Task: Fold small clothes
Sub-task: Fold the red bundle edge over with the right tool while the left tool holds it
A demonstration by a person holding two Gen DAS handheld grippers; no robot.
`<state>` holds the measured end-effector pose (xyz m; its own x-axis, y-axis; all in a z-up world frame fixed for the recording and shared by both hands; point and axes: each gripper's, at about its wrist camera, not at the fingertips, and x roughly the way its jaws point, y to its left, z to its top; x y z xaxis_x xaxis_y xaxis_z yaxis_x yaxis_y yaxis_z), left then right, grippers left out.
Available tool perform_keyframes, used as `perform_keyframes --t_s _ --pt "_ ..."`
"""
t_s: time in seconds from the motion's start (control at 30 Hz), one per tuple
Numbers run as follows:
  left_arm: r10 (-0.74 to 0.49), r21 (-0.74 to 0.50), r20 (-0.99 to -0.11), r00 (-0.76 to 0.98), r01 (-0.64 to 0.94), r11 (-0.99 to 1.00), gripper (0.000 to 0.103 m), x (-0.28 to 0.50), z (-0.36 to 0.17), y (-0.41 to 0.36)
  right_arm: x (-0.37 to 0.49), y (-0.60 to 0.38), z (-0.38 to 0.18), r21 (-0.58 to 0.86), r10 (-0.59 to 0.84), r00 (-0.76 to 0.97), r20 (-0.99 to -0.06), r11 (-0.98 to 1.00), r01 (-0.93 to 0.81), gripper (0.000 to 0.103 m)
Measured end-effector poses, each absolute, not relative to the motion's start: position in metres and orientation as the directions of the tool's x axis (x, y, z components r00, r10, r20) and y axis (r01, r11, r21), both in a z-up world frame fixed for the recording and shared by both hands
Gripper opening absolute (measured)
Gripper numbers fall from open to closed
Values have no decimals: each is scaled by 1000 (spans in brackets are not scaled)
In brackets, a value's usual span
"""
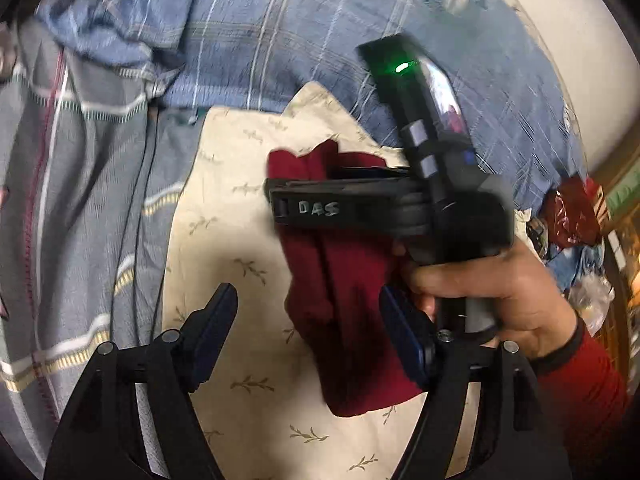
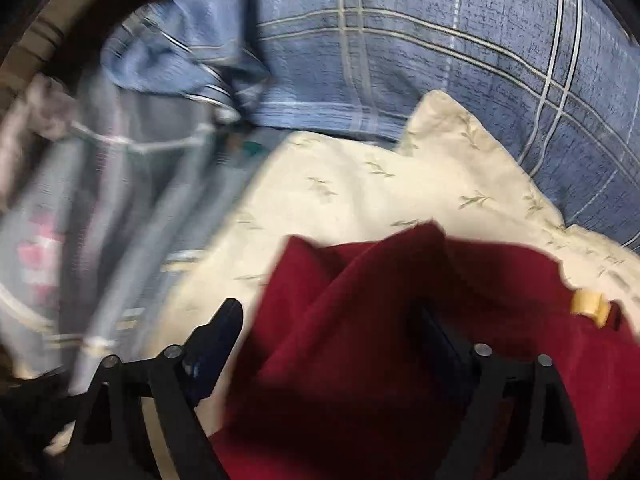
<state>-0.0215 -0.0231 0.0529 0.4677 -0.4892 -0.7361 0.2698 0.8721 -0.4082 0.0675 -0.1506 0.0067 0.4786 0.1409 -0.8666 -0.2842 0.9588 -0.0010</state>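
A dark red cloth (image 1: pixel 344 300) hangs folded over the lower finger of my right gripper (image 1: pixel 276 196), above a cream leaf-print cloth (image 1: pixel 224 248). In the right wrist view the red cloth (image 2: pixel 360 340) drapes between and over the wide-apart fingers of my right gripper (image 2: pixel 332 328), with a tan tag (image 2: pixel 588 306) at its right. My left gripper (image 1: pixel 308 320) is open; its right finger lies beside the hanging red cloth without pinching it.
A blue plaid bedsheet (image 1: pixel 320 32) covers the bed behind. A grey striped blanket (image 1: pixel 80 200) lies at the left with a thin black cable (image 1: pixel 140 220) across it. Cluttered bags (image 1: pixel 572 220) sit at the right edge.
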Motion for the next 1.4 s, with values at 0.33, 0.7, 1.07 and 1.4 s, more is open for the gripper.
perform_keyframes --t_s 0.33,0.7,1.07,1.4 --pt "-493 -380 -756 430 325 866 84 -19 42 -63 42 -199 54 273 381 499 -778 921 -279 21" --pt "-520 -457 -731 441 250 854 32 -16 30 -59 31 -209 56 303 409 499 -765 910 -282 43" --pt "-513 -421 -723 463 293 858 29 -23 41 -64 50 -169 21 120 257 439 -861 941 -316 51" --pt "-491 -383 -737 465 312 870 25 -32 49 -88 17 -243 64 410 482 532 -696 875 -257 20"
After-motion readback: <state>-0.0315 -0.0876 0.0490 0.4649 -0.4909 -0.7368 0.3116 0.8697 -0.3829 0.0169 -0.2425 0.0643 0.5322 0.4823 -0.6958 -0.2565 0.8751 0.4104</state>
